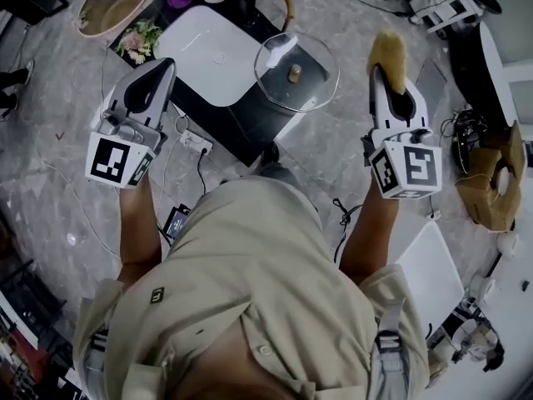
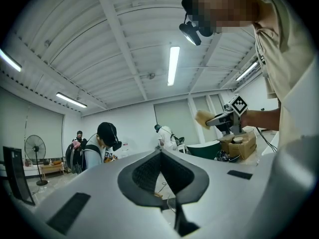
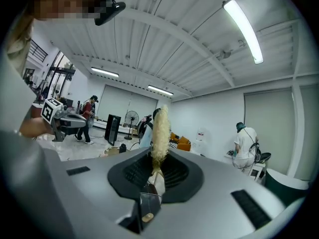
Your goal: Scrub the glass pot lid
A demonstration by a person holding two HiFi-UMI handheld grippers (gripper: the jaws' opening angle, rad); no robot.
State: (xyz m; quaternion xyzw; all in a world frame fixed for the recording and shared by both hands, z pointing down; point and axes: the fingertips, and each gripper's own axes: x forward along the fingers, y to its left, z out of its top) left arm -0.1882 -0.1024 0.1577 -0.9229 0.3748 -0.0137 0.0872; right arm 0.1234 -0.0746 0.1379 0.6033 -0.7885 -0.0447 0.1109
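Note:
The glass pot lid (image 1: pixel 296 72), clear with a small brown knob, lies at the edge of a dark table (image 1: pixel 250 127) in the head view. My right gripper (image 1: pixel 389 77) is raised to the right of the lid and apart from it, shut on a yellow scrub sponge (image 1: pixel 387 50). In the right gripper view the sponge (image 3: pixel 160 128) stands edge-on between the jaws. My left gripper (image 1: pixel 164 67) is held up left of the lid, jaws shut with nothing between them (image 2: pixel 160 154). Neither gripper view shows the lid.
A white rounded board (image 1: pixel 208 55) lies on the dark table beside the lid, with flowers (image 1: pixel 138 38) and a round wooden tray (image 1: pixel 112 7) beyond. A power strip (image 1: pixel 193 142) and cables lie on the floor. A cardboard box (image 1: pixel 491 182) is at the right. Other people (image 2: pixel 102 143) stand around the room.

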